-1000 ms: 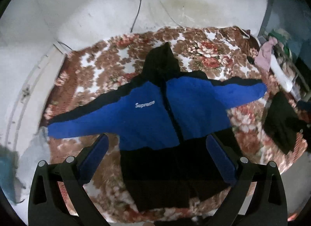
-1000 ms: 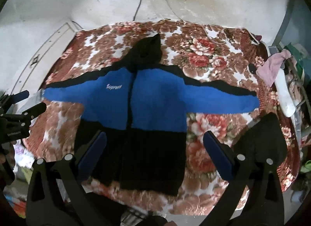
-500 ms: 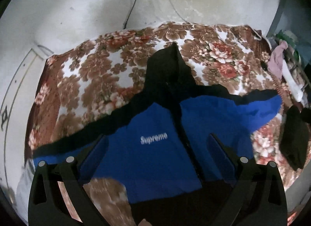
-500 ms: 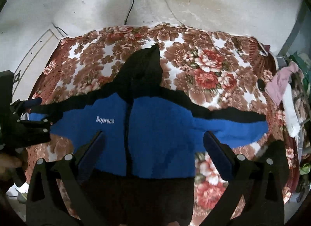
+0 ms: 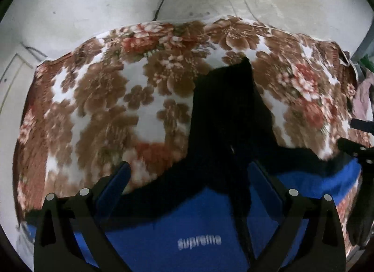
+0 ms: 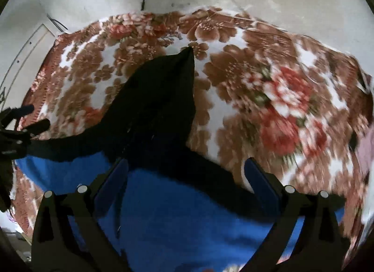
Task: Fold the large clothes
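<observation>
i'm at the approach step: the blue and black supreme hooded jacket (image 5: 177, 232) lies face up and spread flat on the bed's floral blanket (image 5: 105, 99), hood (image 6: 168, 89) pointing at the wall, nothing folded yet. my left tongs (image 5: 187, 185) and right tongs (image 6: 185, 179) both hover over the shoulders, spread wide and holding nothing. next, i judge, each must pinch a shoulder or sleeve to fold inward; i see no containers.

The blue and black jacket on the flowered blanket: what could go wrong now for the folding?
1. Both tongs, left and right, stand open near the hood; closing low might pinch the blanket with the jacket.
2. The views are blurred, so a grip may miss its spot.
</observation>
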`<state>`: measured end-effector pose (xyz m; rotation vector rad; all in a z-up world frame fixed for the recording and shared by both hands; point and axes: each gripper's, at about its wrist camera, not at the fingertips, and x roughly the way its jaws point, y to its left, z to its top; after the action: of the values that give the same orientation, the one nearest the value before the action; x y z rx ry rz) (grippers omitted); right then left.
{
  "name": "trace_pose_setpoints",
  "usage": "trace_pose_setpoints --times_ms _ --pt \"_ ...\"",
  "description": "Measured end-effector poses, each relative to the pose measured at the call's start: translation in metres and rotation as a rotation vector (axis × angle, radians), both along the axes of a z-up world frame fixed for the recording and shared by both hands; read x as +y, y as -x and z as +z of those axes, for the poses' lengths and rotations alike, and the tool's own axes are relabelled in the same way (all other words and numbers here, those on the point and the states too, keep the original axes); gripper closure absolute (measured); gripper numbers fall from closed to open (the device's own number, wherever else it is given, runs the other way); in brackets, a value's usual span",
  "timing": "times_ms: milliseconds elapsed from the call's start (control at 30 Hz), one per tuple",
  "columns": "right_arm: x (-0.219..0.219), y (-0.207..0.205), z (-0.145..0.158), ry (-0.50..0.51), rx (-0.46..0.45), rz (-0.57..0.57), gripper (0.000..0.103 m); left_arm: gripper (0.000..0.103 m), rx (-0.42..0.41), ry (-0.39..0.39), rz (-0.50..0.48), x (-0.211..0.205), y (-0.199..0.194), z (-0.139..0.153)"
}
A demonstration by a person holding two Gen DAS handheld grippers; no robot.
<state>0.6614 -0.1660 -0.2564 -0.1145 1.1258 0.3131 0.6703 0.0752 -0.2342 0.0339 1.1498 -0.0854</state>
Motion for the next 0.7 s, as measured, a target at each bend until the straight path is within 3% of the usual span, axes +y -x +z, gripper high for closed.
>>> trace_pose_setpoints --times_ms 200,333,433,500,567,633,700 --pt "0.027 -0.094 -0.065 -0.055 0.071 0.085 0.005 0.005 0.050 0.158 -0.122 0.000 -0.087 -0.051" --pt "0.045 -0.148 -0.092 -0.063 0.061 0.174 0.005 0.006 0.038 0.179 -0.207 -0.008 -0.146 -0.081" --pt "0.048 -0.190 -0.111 -0.131 0.094 0.173 0.005 0.015 0.058 0.200 -0.239 -0.015 -0.187 -0.102" --pt "0.050 -0.212 -0.124 -0.183 0.111 0.179 0.007 0.021 0.118 0.190 -0.248 -0.021 -0.211 -0.122" --pt "0.056 -0.226 -0.135 -0.178 0.112 0.189 0.012 0.030 0.175 0.241 -0.251 -0.021 -0.225 -0.139" --pt "0.065 -0.238 -0.148 -0.217 0.137 0.205 0.016 0.032 0.200 0.276 -0.237 -0.022 -0.239 -0.154" --pt "0.073 -0.247 -0.159 -0.213 0.173 0.226 0.032 0.041 0.239 0.308 -0.254 -0.027 -0.248 -0.169"
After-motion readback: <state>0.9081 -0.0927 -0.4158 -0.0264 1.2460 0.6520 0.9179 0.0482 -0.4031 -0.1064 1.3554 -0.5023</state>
